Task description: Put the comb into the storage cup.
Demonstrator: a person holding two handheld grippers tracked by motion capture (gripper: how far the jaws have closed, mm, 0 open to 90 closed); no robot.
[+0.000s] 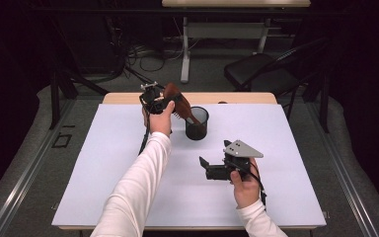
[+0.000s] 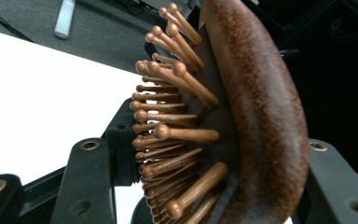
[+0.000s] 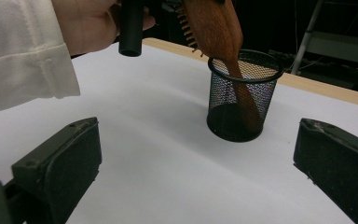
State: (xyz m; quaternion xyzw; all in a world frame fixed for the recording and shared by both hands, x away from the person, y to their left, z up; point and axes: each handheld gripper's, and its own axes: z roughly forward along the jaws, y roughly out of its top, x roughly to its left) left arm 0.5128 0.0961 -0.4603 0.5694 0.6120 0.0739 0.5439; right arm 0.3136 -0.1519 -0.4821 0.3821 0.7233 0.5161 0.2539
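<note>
A brown wooden hairbrush (image 1: pixel 177 101) leans with its handle down inside a black mesh cup (image 1: pixel 197 123) at the back middle of the white table. My left gripper (image 1: pixel 164 102) is shut on the brush head. In the left gripper view the brush (image 2: pixel 261 116) sits between the jaws, its smooth back against one jaw and its wooden pins toward the other. My right gripper (image 1: pixel 205 166) rests low on the table in front of the cup, open and holding nothing. In the right gripper view its jaws stand wide with the cup (image 3: pixel 244 93) and the brush (image 3: pixel 214 28) beyond them.
The white table top (image 1: pixel 103 168) has a wooden strip (image 1: pixel 237 98) along its far edge. A dark chair (image 1: pixel 261 71) and a desk frame (image 1: pixel 185 54) stand behind the table. A white sleeve (image 1: pixel 138 187) reaches across the left middle.
</note>
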